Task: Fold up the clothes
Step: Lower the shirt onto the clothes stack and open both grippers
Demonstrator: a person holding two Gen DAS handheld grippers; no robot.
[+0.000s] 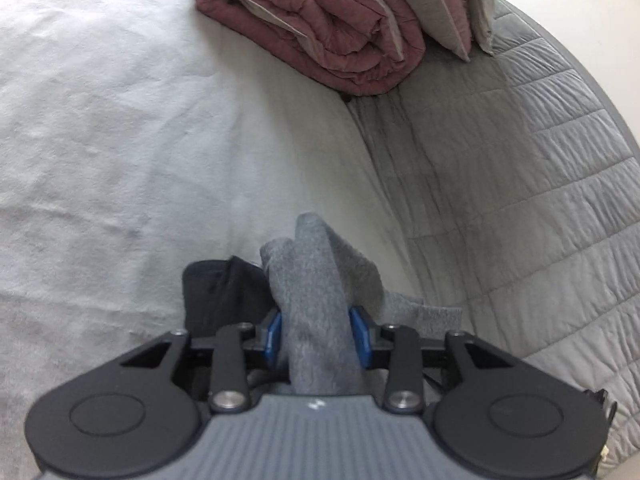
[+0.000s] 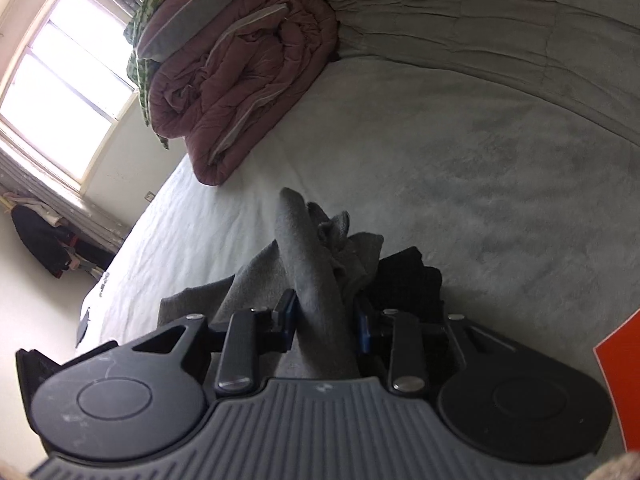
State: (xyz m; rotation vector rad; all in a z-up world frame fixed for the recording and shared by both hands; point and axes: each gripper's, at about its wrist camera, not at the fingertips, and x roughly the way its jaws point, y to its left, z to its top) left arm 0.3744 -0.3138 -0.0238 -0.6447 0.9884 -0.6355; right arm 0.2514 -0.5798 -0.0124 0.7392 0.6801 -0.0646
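A grey knit garment (image 1: 320, 280) is bunched up between the blue pads of my left gripper (image 1: 318, 334), which is shut on it above the white bed sheet (image 1: 120, 140). A black piece of cloth (image 1: 220, 292) hangs just left of it. In the right wrist view my right gripper (image 2: 326, 320) is shut on a fold of the same grey garment (image 2: 308, 256), with the black cloth (image 2: 408, 284) bunched to its right. Both grips hold the garment lifted off the bed.
A rolled mauve quilt (image 1: 320, 28) with pillows (image 1: 440, 4) on it lies at the head of the bed; it also shows in the right wrist view (image 2: 248, 80). A grey quilted cover (image 1: 520, 160) lies on the right. A window (image 2: 60, 80) and an orange object (image 2: 624, 380) show in the right wrist view.
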